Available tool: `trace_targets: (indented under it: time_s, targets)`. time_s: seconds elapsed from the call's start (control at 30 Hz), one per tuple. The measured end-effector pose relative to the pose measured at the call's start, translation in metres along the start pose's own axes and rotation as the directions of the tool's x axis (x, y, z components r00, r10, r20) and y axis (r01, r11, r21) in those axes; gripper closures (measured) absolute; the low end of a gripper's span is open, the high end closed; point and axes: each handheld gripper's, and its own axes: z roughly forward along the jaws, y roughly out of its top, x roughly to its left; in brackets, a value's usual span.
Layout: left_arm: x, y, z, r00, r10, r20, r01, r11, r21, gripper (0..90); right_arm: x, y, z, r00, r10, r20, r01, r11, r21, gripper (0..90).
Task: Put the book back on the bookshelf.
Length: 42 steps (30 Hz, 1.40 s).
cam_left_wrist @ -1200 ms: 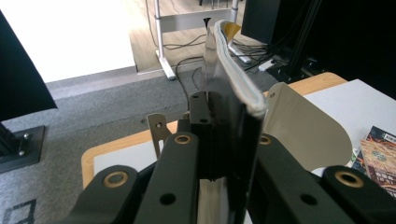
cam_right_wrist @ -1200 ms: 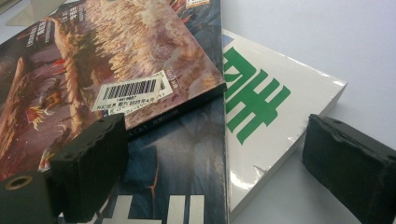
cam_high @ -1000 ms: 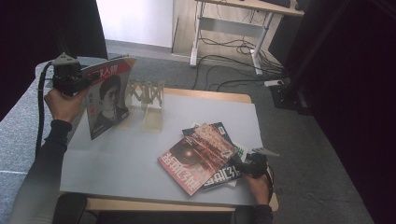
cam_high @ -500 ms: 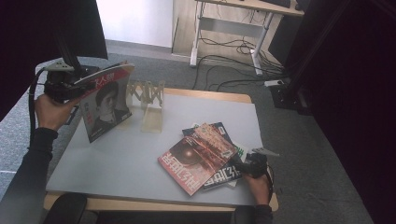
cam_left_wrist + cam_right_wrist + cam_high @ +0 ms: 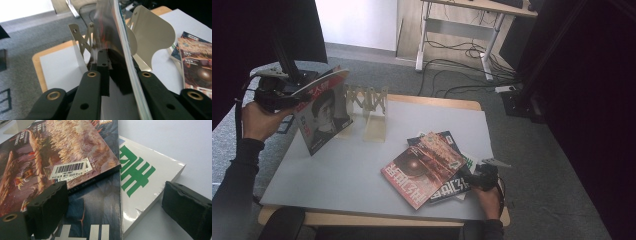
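At the upper left of the high view, we find the left gripper [image 5: 287, 90] clamped on a portrait-cover magazine [image 5: 323, 116], held on edge just beside the metal book rack [image 5: 367, 100]; its jaws have just been easing apart, the magazine between them. We judge the racking step in hand; next comes lowering it into a slot. At lower right, the right gripper [image 5: 117, 212] stands open over the magazine pile [image 5: 432, 167]. The chosen slot is hidden behind the cover.

The magazine [image 5: 323, 112] with a face on its cover stood tilted, its bottom edge on my table's left side.
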Motion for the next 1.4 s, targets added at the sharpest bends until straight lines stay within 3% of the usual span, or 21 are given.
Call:
trace_targets:
  time_s: [0.1,0.2,0.43,0.73,0.97,1.1,1.3,1.4]
  targets:
    - [-0.001,0.005,0.005,0.9999,0.004,-0.01,-0.004,0.9991,0.041,80.4,0.0,0.0,0.0,1.0,-0.001,-0.001,0.001,1.0,0.0,6.8]
    - [-0.003,0.009,0.006,0.9973,0.01,-0.073,-0.006,0.9986,0.053,85.8,0.0,0.0,0.0,1.0,-0.001,-0.001,0.001,1.0,0.001,6.8]
    - [0.001,0.013,0.01,0.9891,-0.065,-0.132,0.063,0.9978,-0.02,87.0,0.0,0.0,0.0,1.0,0.001,-0.001,-0.001,1.0,-0.002,6.8]
    - [0.001,0.015,0.018,0.9811,-0.082,-0.175,0.068,0.9938,-0.088,87.0,0.0,0.0,0.0,1.0,0.0,-0.001,0.0,1.0,0.0,6.8]
    - [0.004,0.012,0.026,0.9785,-0.107,-0.176,0.086,0.9884,-0.125,86.9,0.0,0.0,0.0,1.0,0.001,-0.001,-0.001,1.0,0.001,6.8]
    - [0.007,0.009,0.028,0.9779,-0.118,-0.172,0.099,0.9884,-0.115,86.4,0.0,0.0,0.0,1.0,0.001,-0.001,-0.001,1.0,0.001,6.8]
    - [0.013,0.003,0.025,0.9773,-0.133,-0.165,0.114,0.9865,-0.118,84.7,0.0,0.0,0.0,1.0,0.0,-0.002,0.0,1.0,-0.002,6.8]
    - [0.014,0.004,0.021,0.9784,-0.137,-0.155,0.115,0.983,-0.143,81.4,0.0,0.0,0.0,1.0,-0.001,-0.001,0.001,1.0,0.0,6.8]
